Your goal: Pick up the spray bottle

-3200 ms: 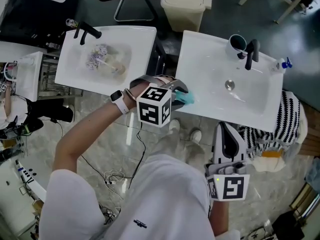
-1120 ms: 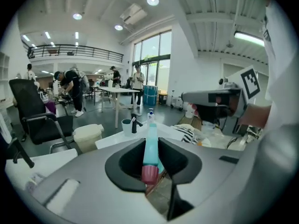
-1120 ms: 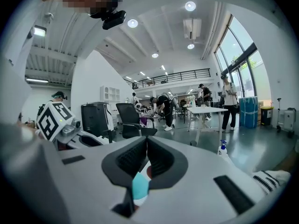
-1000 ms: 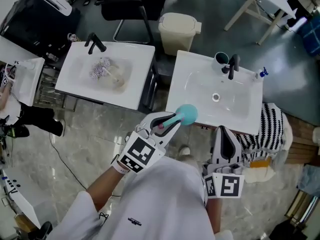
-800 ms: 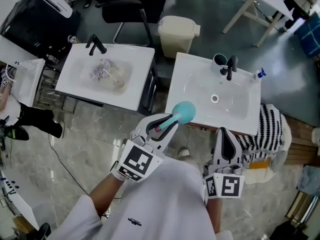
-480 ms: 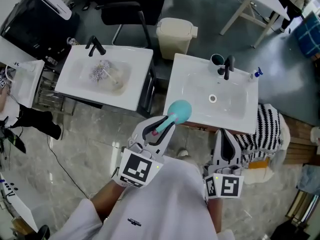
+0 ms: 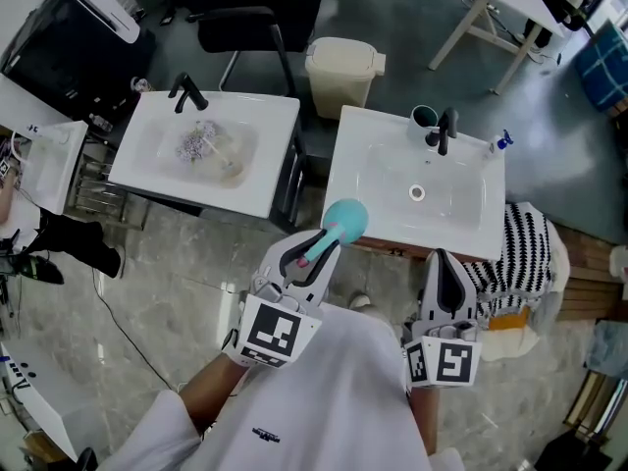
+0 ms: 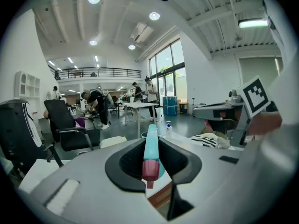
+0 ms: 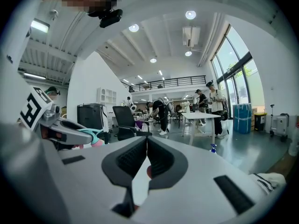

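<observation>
While the left gripper [image 7: 319, 248] has its jaws narrowed onto the spray bottle [image 7: 343, 219], gripping it close behind the pink spray head, the teal body juts out past the jaw tips, clear of any surface, over the near rim of a white basin [image 7: 471, 224]. The right gripper [image 7: 446, 261] hangs level to its right with the jaws pressed together and nothing between them, their tips also at that near rim.

Beyond both pairs of jaws the basin top is mostly bare. A black tap [image 7: 442, 130] and a dark cup [image 7: 423, 117] stand at its far edge. A small blue-topped bottle [image 7: 502, 143] sits at the far corner, ahead and to the right of the right jaws. A striped cloth [image 7: 535, 263] hangs just right of the right jaws.

Ahead and to the left of the left jaws stands a second basin [image 7: 265, 155] with something pale purple lying in its bowl, and a narrow gap separates the two basins. Farther off are a cream bin [image 7: 343, 67] and a black chair [image 7: 260, 18].

Below and to the left of the left jaws, grey tiled floor [image 7: 167, 263] lies open. The gripper views show a tall, bright hall with people well beyond the jaws.
</observation>
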Demonstrator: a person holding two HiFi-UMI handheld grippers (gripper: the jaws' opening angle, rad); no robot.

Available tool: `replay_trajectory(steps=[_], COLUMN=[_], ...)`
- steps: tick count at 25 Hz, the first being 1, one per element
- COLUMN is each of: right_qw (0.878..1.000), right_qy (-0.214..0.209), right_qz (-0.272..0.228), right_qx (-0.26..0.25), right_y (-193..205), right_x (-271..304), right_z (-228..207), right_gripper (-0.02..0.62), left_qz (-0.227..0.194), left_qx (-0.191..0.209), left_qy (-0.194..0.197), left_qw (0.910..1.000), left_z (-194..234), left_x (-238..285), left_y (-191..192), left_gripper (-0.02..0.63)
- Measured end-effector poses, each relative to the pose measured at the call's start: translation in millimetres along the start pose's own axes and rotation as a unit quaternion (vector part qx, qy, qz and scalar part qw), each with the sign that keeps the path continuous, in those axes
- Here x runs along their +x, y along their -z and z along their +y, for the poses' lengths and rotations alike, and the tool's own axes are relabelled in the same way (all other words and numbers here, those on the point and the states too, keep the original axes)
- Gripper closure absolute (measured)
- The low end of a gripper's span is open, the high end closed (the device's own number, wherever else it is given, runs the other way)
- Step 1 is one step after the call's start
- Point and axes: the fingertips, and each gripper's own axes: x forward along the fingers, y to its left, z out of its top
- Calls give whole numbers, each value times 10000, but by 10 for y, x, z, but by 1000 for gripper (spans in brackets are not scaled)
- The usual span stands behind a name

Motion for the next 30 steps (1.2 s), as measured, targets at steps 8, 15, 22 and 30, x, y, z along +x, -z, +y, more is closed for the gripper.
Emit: replay_trajectory(steps=[8,15,22,30], right_qw=[10000,9998,9998,9999], right_qy=[36,68,92,69], right_qz=[-11,42,78,77], right_qx=[-14,-208,-154,-127], right_y=[-4,14,49,59], right_x=[-17,-17,-16,7], right_z=[6,23,30,77], right_gripper=[590,591,591,591], left_qz=[-64,-51,-61,-13], left_qx=[-39,-50,-87,-98], left_qy=[-106,-107,-132,-140], left_qw=[9999,9999,9999,9999], left_z=[40,55,97,122], left_x=[-32,-46,-75,-105], left_y=[-18,-1,6,55], left_gripper=[525,525,525,525])
